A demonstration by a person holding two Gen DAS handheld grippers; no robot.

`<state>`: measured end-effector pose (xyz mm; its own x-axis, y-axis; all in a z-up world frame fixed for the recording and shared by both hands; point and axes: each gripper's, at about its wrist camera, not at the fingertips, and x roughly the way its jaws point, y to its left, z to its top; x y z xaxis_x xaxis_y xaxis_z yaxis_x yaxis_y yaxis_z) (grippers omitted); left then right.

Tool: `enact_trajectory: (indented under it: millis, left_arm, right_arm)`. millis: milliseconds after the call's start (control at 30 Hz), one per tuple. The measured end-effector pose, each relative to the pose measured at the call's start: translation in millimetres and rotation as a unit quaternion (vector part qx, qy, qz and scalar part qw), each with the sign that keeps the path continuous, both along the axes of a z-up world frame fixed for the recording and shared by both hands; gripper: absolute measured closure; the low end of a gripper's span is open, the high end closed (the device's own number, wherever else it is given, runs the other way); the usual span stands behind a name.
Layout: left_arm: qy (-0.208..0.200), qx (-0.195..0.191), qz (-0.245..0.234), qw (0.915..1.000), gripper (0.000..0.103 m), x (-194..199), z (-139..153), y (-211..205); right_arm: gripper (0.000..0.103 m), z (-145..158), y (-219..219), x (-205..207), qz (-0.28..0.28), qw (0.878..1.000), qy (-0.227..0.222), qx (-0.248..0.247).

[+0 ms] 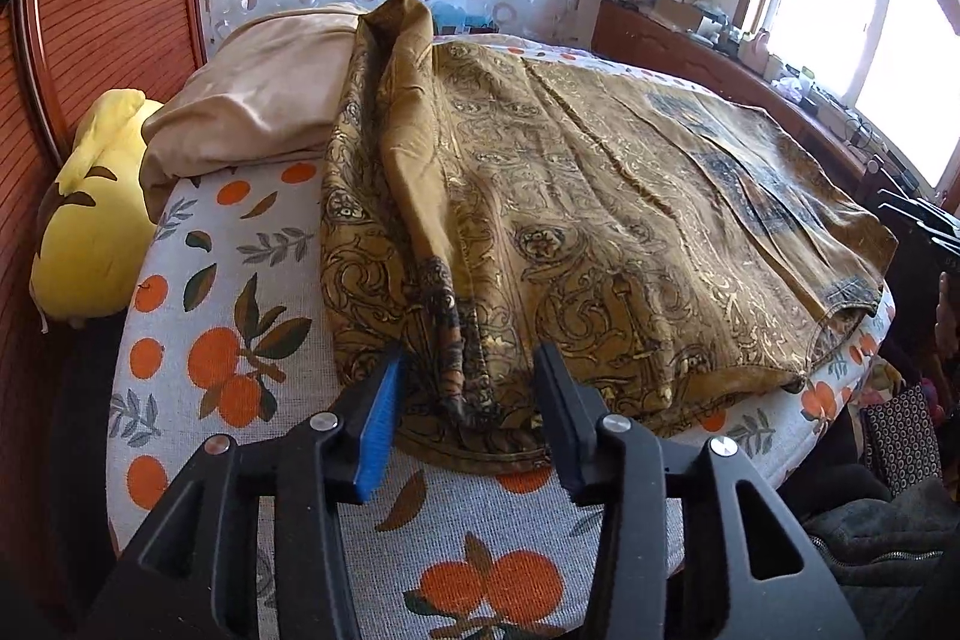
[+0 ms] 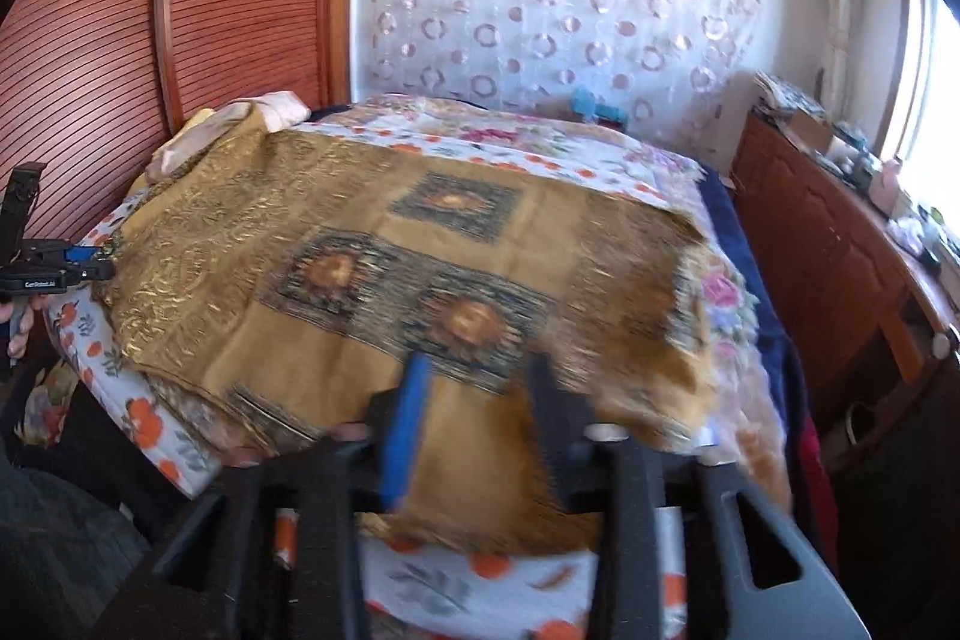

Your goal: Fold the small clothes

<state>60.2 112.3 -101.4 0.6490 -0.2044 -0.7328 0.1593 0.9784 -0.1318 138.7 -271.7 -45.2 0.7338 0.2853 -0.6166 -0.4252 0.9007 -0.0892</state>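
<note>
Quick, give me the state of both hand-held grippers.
Left hand-held gripper: open, pads either side of the brown patterned garment fold, not pressing on it.
Right hand-held gripper: open, over the garment, holding nothing.

right claw [image 2: 474,400] and garment [image 2: 420,280] motion-blurred, window [image 1: 864,40] overexposed

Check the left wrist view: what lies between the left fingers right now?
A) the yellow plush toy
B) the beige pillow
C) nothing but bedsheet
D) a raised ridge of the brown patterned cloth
D: the brown patterned cloth bunches into a ridge between the parted left fingers, pads not pressing it.
</note>
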Motion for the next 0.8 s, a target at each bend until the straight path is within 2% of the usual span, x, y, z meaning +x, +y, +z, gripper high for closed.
enact_trajectory:
  millis: [67, 100, 133, 233, 333, 367, 467, 533, 700, 800]
  left_arm:
    - [0.001, -0.007, -0.011, 0.9999, 0.043, -0.4, 0.1, -0.6]
    - [0.003, -0.011, -0.017, 0.9998, 0.032, -0.7, 0.0, -1.9]
    - [0.004, -0.009, -0.022, 0.9997, 0.026, -1.1, -0.2, -3.9]
    - [0.001, 0.015, -0.023, 0.9996, 0.025, -2.8, -0.8, -11.1]
    - [0.001, 0.016, -0.021, 0.9997, 0.025, -4.1, -0.2, -13.3]
    - [0.003, 0.014, -0.020, 0.9997, 0.025, -4.8, 0.1, -12.8]
    - [0.009, 0.005, -0.019, 0.9998, 0.025, -8.0, 2.9, -9.5]
    - [0.007, -0.003, -0.014, 0.9999, 0.025, -11.3, 7.3, -6.4]
    - [-0.036, -0.021, 0.014, 0.9990, 0.025, -19.2, 28.4, 7.3]
    - [-0.030, -0.017, 0.041, 0.9985, 0.025, -7.3, 28.9, 15.4]
  right_arm:
    - [0.047, -11.1, 14.4, 4.9, 0.022, 1.000, 0.012, 0.013]
    - [0.046, -17.4, 21.0, 9.1, 0.030, 0.999, 0.021, 0.016]
    - [0.046, -25.6, 30.3, 12.7, 0.038, 0.999, 0.031, 0.016]
    - [0.046, -45.9, 46.3, 28.5, 0.048, 0.998, 0.050, 0.011]
    - [0.046, -60.9, 52.5, 41.0, 0.043, 0.996, 0.070, 0.018]
    - [0.043, -66.2, 52.4, 45.3, 0.037, 0.996, 0.073, 0.018]
    - [0.037, -73.2, 57.5, 38.1, 0.026, 0.999, 0.028, 0.017]
    - [0.036, -76.9, 56.4, 37.0, 0.015, 0.999, 0.016, 0.031]
    - [0.035, -80.3, 60.3, 37.5, 0.012, 0.999, 0.013, 0.028]
    - [0.035, -79.3, 62.5, 33.9, 0.013, 0.999, 0.013, 0.029]
